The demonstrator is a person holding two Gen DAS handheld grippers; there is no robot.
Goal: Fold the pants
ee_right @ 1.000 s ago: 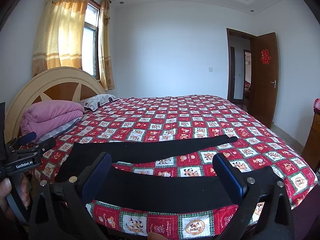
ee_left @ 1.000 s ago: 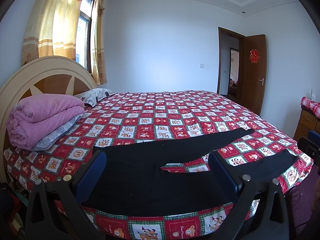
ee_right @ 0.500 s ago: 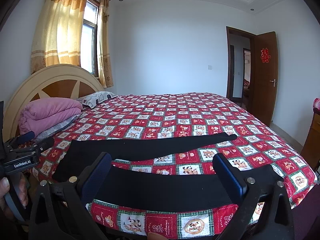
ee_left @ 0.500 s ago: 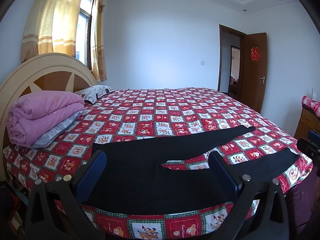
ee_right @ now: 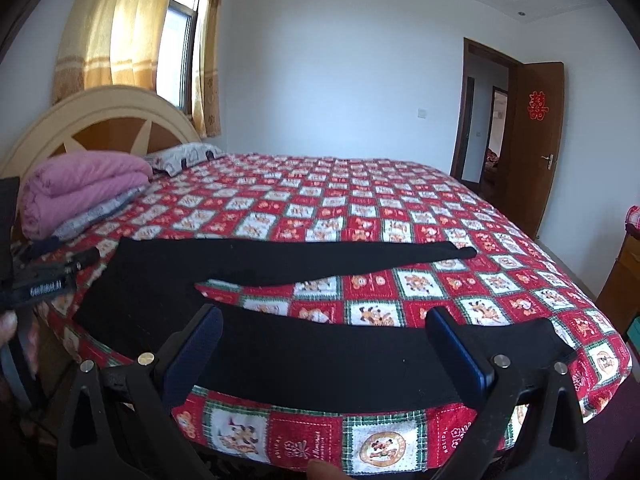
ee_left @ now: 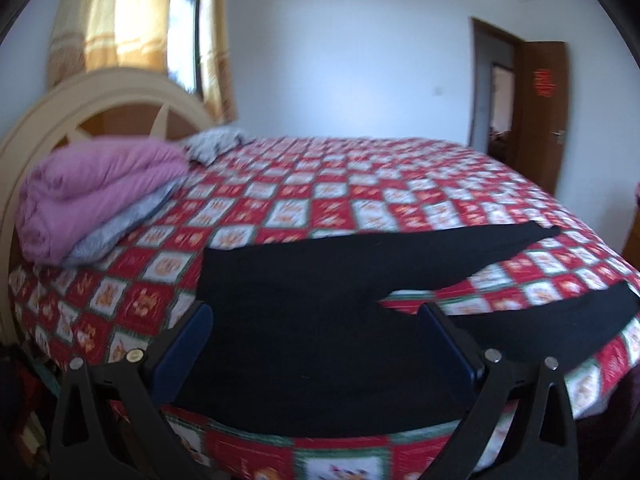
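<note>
- Black pants [ee_left: 320, 300] [ee_right: 256, 264] are being shown spread flat along the near edge of the bed, legs splayed apart toward the right.
- The left gripper [ee_left: 316, 344] is being held wide open above the waist end, with nothing gripped.
- The right gripper [ee_right: 324, 344] is being held wide open over the nearer leg, likewise with nothing gripped.
- A red checked bedspread [ee_right: 360, 216] is being used under the pants; a folded pink quilt [ee_left: 96, 192] is being kept by the headboard [ee_right: 100, 120].

One pants [ee_right: 256, 312] – two legs – one quilt [ee_right: 80, 188], one pillow [ee_right: 184, 158], two grippers [ee_left: 316, 344] [ee_right: 324, 348].
</note>
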